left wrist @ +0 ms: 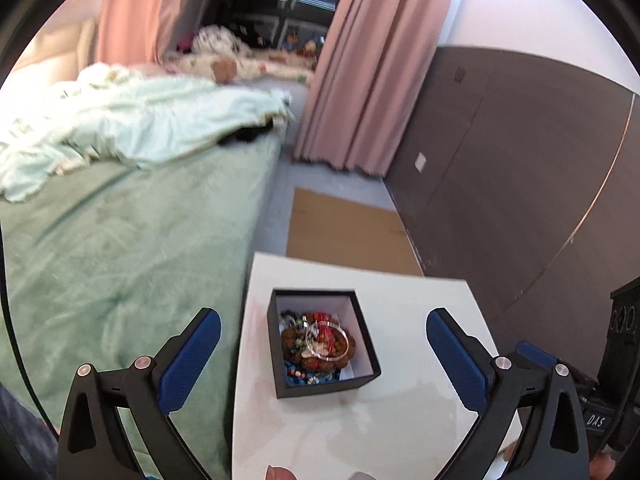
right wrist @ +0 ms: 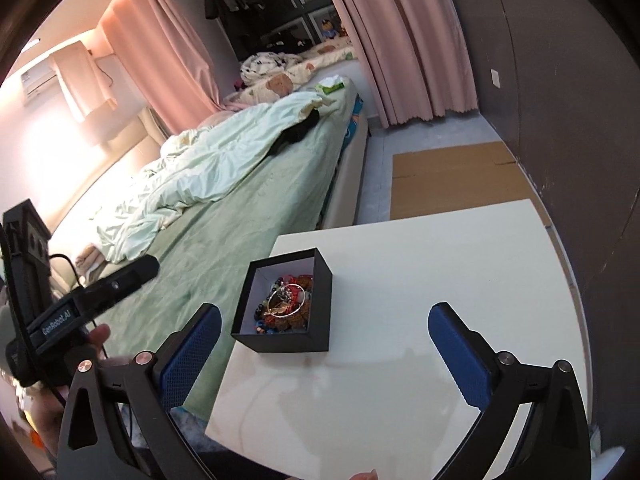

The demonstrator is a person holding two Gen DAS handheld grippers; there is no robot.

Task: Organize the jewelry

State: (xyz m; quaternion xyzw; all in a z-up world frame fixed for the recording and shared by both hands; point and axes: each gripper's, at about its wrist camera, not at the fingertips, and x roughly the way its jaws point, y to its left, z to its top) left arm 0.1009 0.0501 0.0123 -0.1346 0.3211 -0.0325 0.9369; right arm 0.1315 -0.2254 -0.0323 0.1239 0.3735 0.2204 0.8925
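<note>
box: (left wrist: 320,384) black, open top, sits mid-frame on the white table (left wrist: 420,304)
jewelry: (left wrist: 316,340) tangled pile inside, beads and a bangle, single pieces too blurry to tell apart
left gripper: (left wrist: 323,344) spread wide, holding nothing
right gripper: (right wrist: 325,340) same, wide and empty
bed: (right wrist: 224,216) left side, cut off by frame edge

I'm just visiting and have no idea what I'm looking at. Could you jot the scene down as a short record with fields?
Setting: bedroom, white table beside a green bed
Container: black box, lid off, on the table
Contents: jumbled jewelry, beaded pieces with a thin bangle lying on top
Left claw: open, nothing between the fingers, box ahead of it
Right claw: open, nothing held, table ahead, box off to its left
On the table besides the box: nothing seen
Floor: flat cardboard beyond the table
</note>
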